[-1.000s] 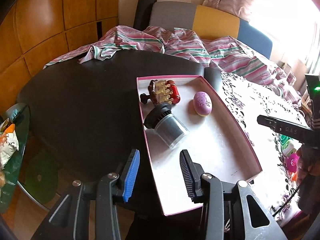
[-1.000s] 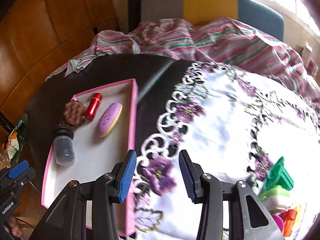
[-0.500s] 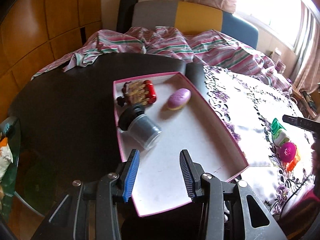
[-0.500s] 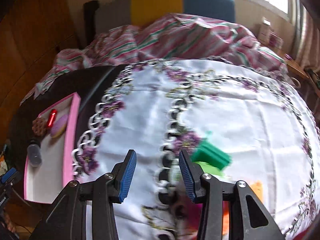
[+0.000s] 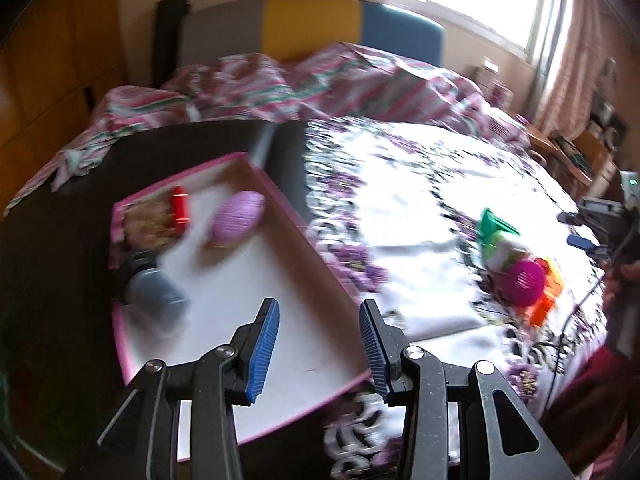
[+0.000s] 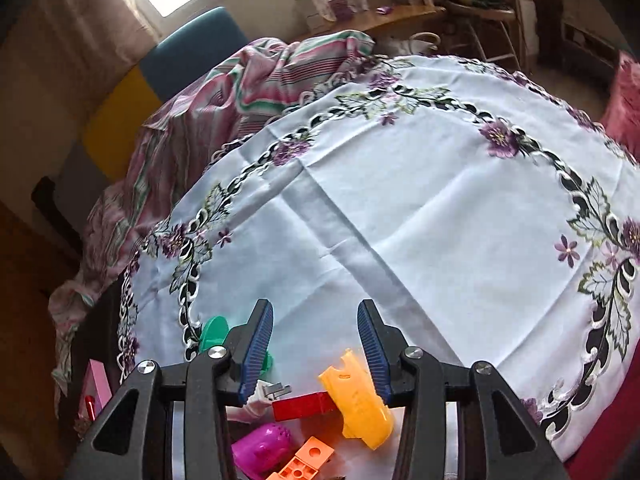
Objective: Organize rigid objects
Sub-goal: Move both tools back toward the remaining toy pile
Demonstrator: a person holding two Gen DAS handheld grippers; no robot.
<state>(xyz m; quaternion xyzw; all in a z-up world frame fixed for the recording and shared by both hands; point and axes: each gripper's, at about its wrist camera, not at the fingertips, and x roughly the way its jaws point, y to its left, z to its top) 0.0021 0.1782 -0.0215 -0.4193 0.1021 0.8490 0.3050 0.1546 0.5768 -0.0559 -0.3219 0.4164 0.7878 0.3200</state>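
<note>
- We hold the left gripper (image 5: pixel 316 344) above the near end of the shallow pink-rimmed white tray (image 5: pixel 320 264); its blue-padded jaws stand apart with nothing between them.
- Our right gripper (image 6: pixel 314 350) hangs over the toy pile on the white embroidered tablecloth with purple flowers (image 6: pixel 400 200); its jaws are likewise parted and clasp nothing, the pieces lying below them.
- Four things lie in the tray, all toward its far left end: one purple oval soap-like piece (image 5: pixel 238 222), its long axis running from near left to far right; one small red cylinder (image 5: pixel 180 208), long axis pointing away from us; one brown studded block (image 5: pixel 146 226) touching the cylinder's left side; one clear jar with a black cap (image 5: pixel 154 290) lying on its side, cap toward the far left. The left view is blurred, so finer detail escapes us.
- In the right view we count the loose pieces: one yellow curved plastic shell (image 6: pixel 356 398), long axis from far left to near right; one red flat bar (image 6: pixel 302 404) touching it, lying crosswise; one magenta perforated dome (image 6: pixel 262 448); one orange block with holes (image 6: pixel 308 458); one green plastic piece (image 6: pixel 216 334), partly hidden behind the left finger.
- A striped pink and green cloth (image 6: pixel 248 92) lies bunched beyond the tablecloth.
</note>
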